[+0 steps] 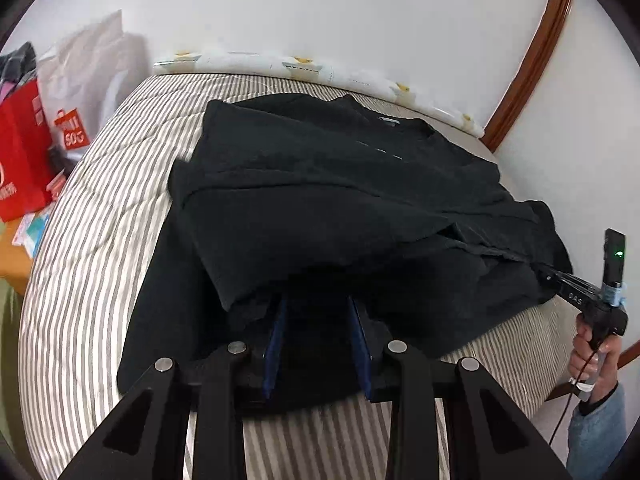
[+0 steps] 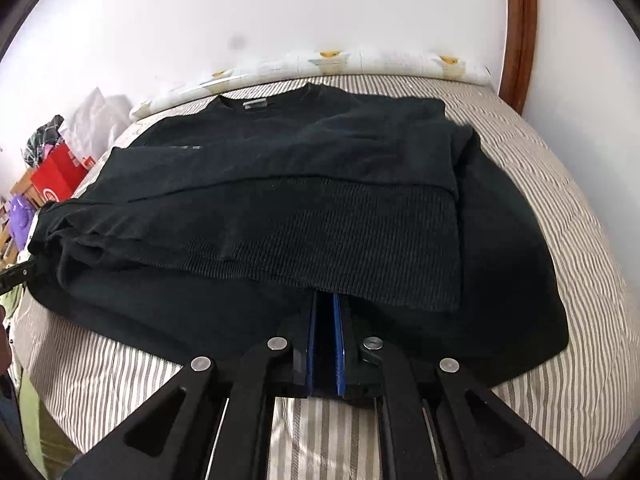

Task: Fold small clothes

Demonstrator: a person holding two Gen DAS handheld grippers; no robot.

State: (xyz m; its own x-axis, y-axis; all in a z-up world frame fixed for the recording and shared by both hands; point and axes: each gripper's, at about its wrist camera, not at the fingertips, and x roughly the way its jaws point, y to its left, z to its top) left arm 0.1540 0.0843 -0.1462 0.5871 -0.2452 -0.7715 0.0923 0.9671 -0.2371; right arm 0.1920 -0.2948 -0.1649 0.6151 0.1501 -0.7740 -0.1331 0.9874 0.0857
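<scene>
Shirt (image 2: 280,184) on the bed (image 2: 560,184), bags (image 1: 24,152) left, wall behind.

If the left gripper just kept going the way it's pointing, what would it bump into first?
Most likely the black shirt: the left gripper already has its fingertips tucked under a folded layer of it, with the striped bed just beneath.

Home bedroom, striped bed (image 2: 560,184) against white wall (image 1: 320,8), shopping bags (image 1: 24,160) beside it (one red)

Beside the striped bed (image 1: 100,240), both black grippers carry blue-padded fingers (image 1: 276,344) and silver round pivot bolts, while the hand (image 1: 596,356) wears a light blue-grey sleeve (image 1: 596,432).
</scene>
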